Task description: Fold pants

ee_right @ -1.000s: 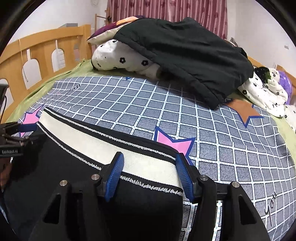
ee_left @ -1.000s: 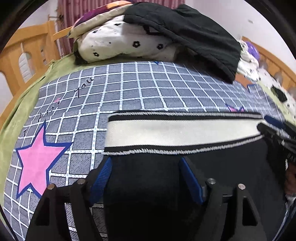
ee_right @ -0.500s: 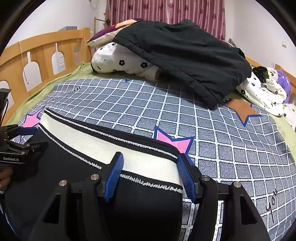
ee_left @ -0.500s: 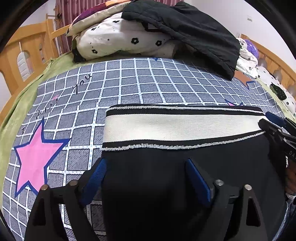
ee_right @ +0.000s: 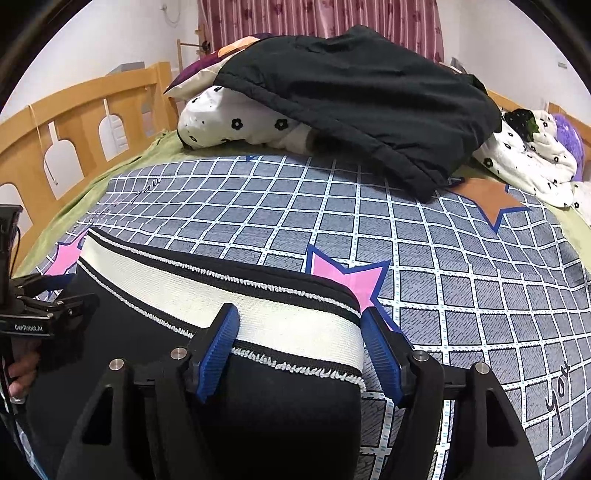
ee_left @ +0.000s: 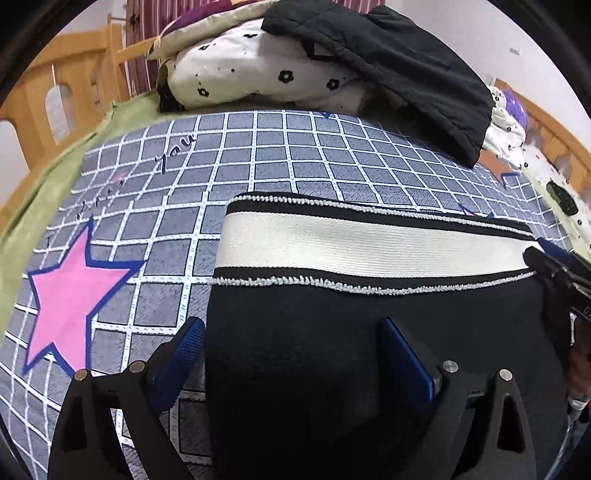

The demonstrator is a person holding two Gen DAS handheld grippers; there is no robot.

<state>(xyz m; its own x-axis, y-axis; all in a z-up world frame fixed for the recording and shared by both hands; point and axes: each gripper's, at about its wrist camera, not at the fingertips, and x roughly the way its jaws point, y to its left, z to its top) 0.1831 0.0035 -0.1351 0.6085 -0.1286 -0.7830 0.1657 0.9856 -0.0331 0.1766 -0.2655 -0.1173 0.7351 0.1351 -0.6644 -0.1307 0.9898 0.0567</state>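
Left gripper [ee_left: 291, 350]: jaws were opening wide, straddling the pants' edge.
Right gripper [ee_right: 301, 349]: jaws were opening, straddling the white band.
Pants [ee_left: 332, 369]: lay flat on the checked blanket [ee_left: 295, 162].
Far: a black jacket [ee_right: 369, 99] sat on pillows.

A bed covered with a grey checked sheet [ee_right: 424, 258] with pink stars fills the near ground. A wooden bed rail [ee_right: 74, 122] runs along the left. Far behind, white walls [ee_right: 122, 33] flank a maroon curtain [ee_right: 317, 18].
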